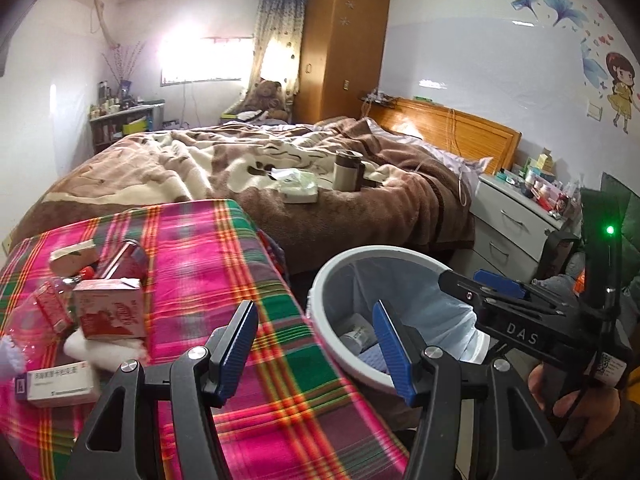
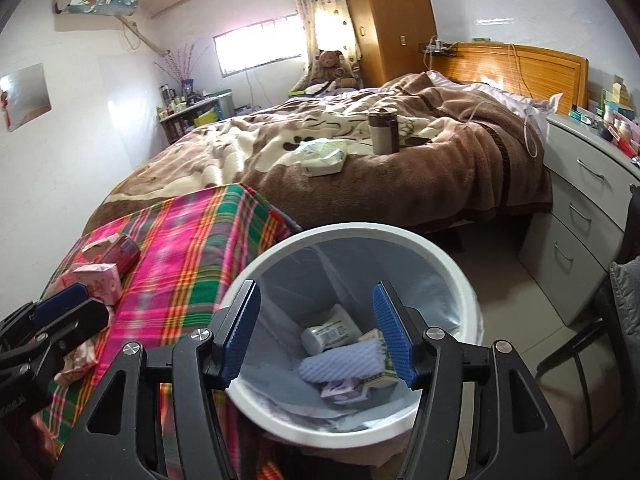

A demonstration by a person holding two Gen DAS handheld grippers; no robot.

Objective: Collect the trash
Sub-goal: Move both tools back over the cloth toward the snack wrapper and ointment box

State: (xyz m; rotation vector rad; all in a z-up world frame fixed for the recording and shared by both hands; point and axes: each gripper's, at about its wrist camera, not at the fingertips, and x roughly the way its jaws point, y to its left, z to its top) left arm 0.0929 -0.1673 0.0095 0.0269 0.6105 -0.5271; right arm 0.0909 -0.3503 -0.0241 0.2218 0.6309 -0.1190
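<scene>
A white trash bin with a pale liner stands beside a table under a pink plaid cloth. Several pieces of trash lie in its bottom. My right gripper is open and empty above the bin's mouth; it also shows in the left wrist view. My left gripper is open and empty over the table's right edge, next to the bin. On the cloth lie a pink carton, a medicine box, a plastic bottle and other wrappers.
A bed with a brown blanket lies behind, holding a tissue pack and a cup. A grey drawer unit stands right of the bin. A dark chair is at the far right.
</scene>
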